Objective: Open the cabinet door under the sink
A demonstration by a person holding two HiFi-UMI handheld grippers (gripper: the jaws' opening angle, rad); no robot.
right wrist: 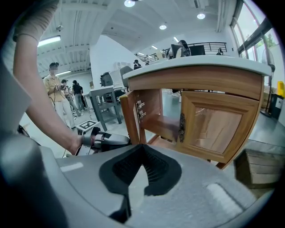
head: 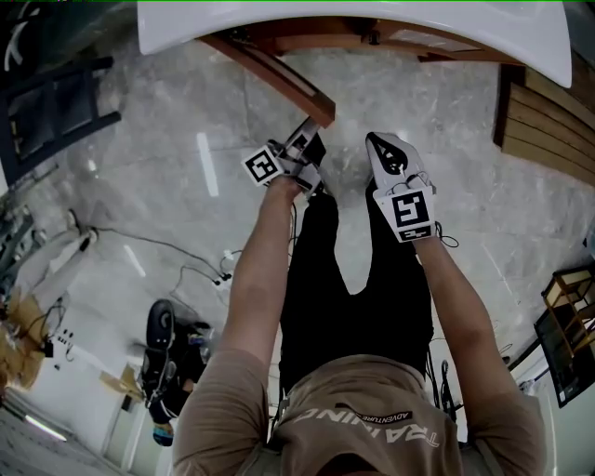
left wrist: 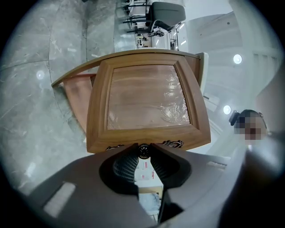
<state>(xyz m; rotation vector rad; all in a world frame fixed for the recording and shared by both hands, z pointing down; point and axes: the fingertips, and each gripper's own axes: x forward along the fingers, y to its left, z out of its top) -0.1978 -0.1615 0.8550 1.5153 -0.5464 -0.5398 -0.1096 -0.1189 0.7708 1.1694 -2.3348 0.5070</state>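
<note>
Since the left tongs [left wrist: 143,147] are pinched on its knob [left wrist: 143,151] to swing it, the cabinet door [left wrist: 147,98] stands well open under the sink [head: 353,28], w/ right tongs [right wrist: 142,149] closed, empty, held clear alongside.

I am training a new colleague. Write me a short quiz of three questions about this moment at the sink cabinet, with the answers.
1. True or false: the left gripper has its jaws closed on the door knob.
2. The cabinet door with that knob is: A) swung open B) fully shut C) lying on the floor.
3. Fill in: the jaws of the right gripper are ____ and hold nothing.
Key: 1 true; 2 A; 3 shut.
</note>
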